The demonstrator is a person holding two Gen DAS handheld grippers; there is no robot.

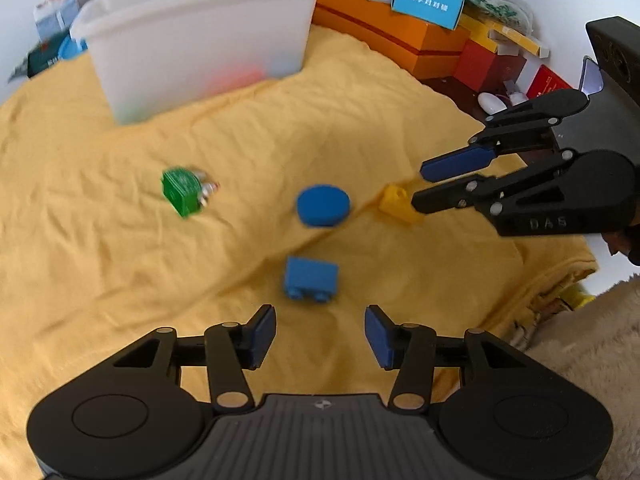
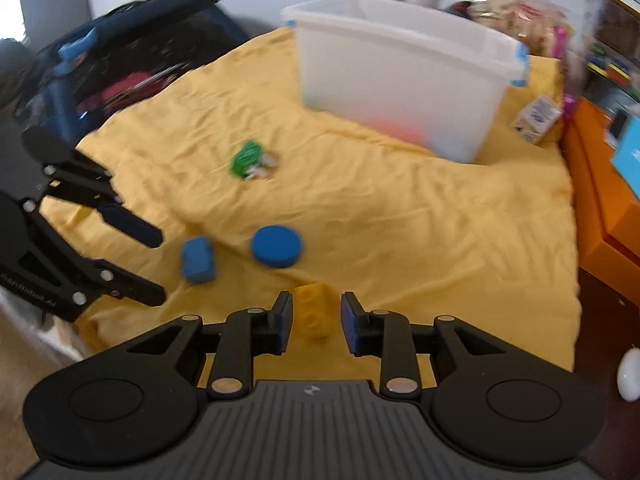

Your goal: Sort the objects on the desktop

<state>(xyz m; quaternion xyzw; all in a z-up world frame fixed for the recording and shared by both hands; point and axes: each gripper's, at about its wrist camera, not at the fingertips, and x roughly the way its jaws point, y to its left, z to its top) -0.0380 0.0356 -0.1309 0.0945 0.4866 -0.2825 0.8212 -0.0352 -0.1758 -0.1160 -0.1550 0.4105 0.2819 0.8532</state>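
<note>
A wrinkled yellow cloth [image 1: 120, 272] covers the table, and the loose pieces lie scattered across it. The left tongs [image 1: 320, 334] stand wide open with nothing between their blue pads; a blue brick [image 1: 311, 279] lies on the cloth just ahead of the gap, not touched by either finger. Beyond it sits a blue round disc [image 1: 323, 205], and further to the left a green block [image 1: 181, 191] with something small and pale against its side, too blurred to name. The right tongs [image 2: 315, 322] are also spread open, holding nothing; a yellow brick [image 2: 314, 310] lies on the cloth between the two fingers, closer to the left one, though contact cannot be told. In the left wrist view that same brick sits at the tips of the right tongs. A translucent white bin [image 2: 404, 76] stands at the far side of the cloth, with faint red and green shapes showing through its wall. Orange boxes [image 1: 384, 28] line the right edge.
</note>
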